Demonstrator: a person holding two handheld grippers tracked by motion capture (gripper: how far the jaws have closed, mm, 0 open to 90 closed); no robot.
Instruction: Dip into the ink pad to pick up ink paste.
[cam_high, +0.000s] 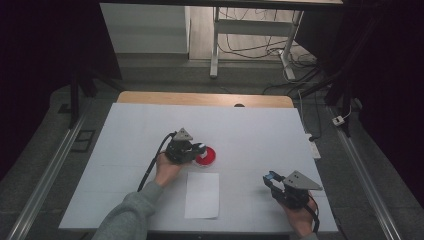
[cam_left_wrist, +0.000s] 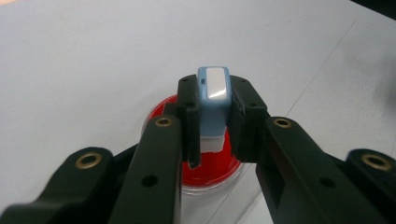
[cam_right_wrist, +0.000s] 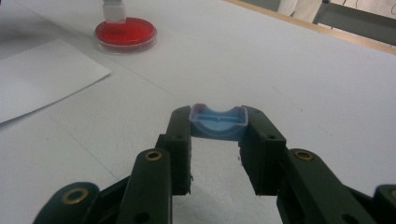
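Note:
My left gripper (cam_high: 194, 150) is shut on a small stamp (cam_left_wrist: 213, 100) with a blue body and a white foot. It holds the stamp upright over a round dish of red ink (cam_left_wrist: 210, 170), and the foot is at the ink surface. The red dish (cam_high: 208, 156) sits near the middle of the white table. In the right gripper view the stamp's white foot (cam_right_wrist: 114, 11) stands on the red dish (cam_right_wrist: 125, 31). My right gripper (cam_high: 272, 178), at the front right, is shut on a shallow blue cap (cam_right_wrist: 218, 122), which it holds just above the table.
A white sheet of paper (cam_high: 202, 195) lies in front of the dish, between the two hands. The table's wooden far edge (cam_high: 205, 98) shows at the back. Cables and a power strip (cam_high: 313, 146) lie on the floor to the right.

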